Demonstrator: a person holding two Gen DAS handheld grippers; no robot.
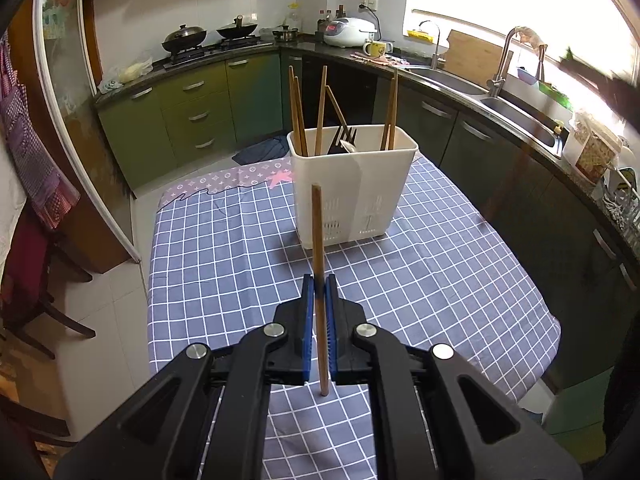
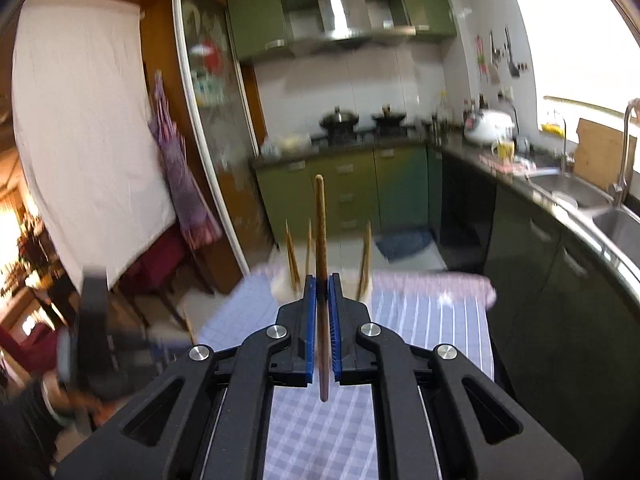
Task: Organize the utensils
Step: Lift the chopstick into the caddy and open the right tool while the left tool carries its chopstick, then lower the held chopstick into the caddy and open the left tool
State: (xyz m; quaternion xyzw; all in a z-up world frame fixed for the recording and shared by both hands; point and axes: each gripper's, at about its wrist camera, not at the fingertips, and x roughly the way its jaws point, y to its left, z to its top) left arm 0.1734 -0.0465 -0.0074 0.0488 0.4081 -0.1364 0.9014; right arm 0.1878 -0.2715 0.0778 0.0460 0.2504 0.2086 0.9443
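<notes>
My left gripper [image 1: 320, 284] is shut on a wooden chopstick [image 1: 317, 232], held upright above the checked tablecloth in front of a white utensil holder [image 1: 352, 196]. The holder stands at the table's far end with several wooden chopsticks [image 1: 297, 112] and a dark fork [image 1: 345, 138] in it. My right gripper [image 2: 322, 282] is shut on another wooden chopstick [image 2: 321, 224], held upright; that view is blurred. Behind it the holder [image 2: 280, 288] and its chopsticks [image 2: 292, 256] show partly. The left gripper's body [image 2: 92, 320] shows blurred at the lower left of the right wrist view.
The table [image 1: 224, 240] has a blue checked cloth. Green cabinets [image 1: 192, 112], a stove with pans [image 1: 208, 36], a rice cooker [image 1: 348, 30] and a sink [image 1: 516, 116] line the kitchen around it. A dark chair [image 1: 36, 292] stands at the left.
</notes>
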